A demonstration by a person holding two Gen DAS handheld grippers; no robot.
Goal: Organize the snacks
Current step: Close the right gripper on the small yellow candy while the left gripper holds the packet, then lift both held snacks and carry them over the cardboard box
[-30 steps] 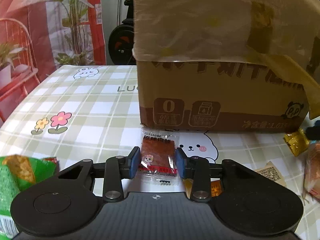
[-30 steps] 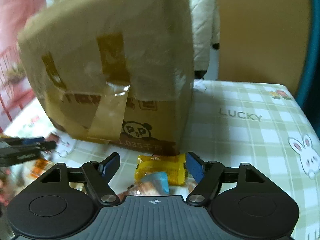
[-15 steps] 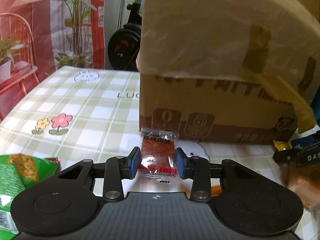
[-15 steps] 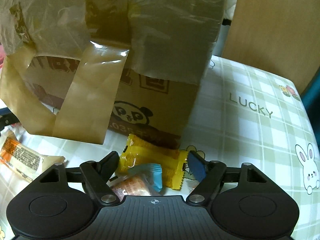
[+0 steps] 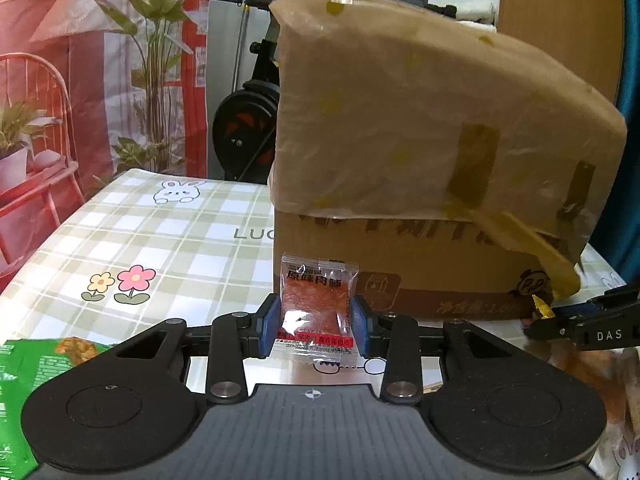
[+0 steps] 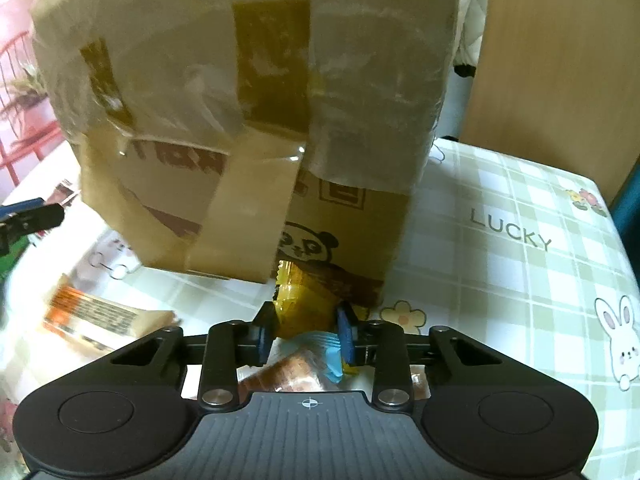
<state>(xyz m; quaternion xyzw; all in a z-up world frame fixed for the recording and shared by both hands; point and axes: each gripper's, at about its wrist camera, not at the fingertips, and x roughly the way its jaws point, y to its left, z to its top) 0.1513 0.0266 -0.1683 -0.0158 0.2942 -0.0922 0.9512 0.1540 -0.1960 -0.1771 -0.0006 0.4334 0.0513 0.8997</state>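
Gripping the jerky packet (image 5: 316, 312) in our left claw (image 5: 314, 330), we keep our right claw (image 6: 306, 330) closing squarely on the yellow candy (image 6: 306, 304), box (image 6: 248, 128) at twelve o'clock

Cardboard box (image 5: 420, 160) blocks ahead; bare tablecloth (image 5: 132, 232) open leftward

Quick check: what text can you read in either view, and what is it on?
"LUCKY": tablecloth.
"原味肉脯": red snack packet in left gripper; its small print is unreadable.
"DAS": right gripper.
Cardboard box: large characters covered by plastic, bottom line blurred.
Orange-labelled packet: blurred.
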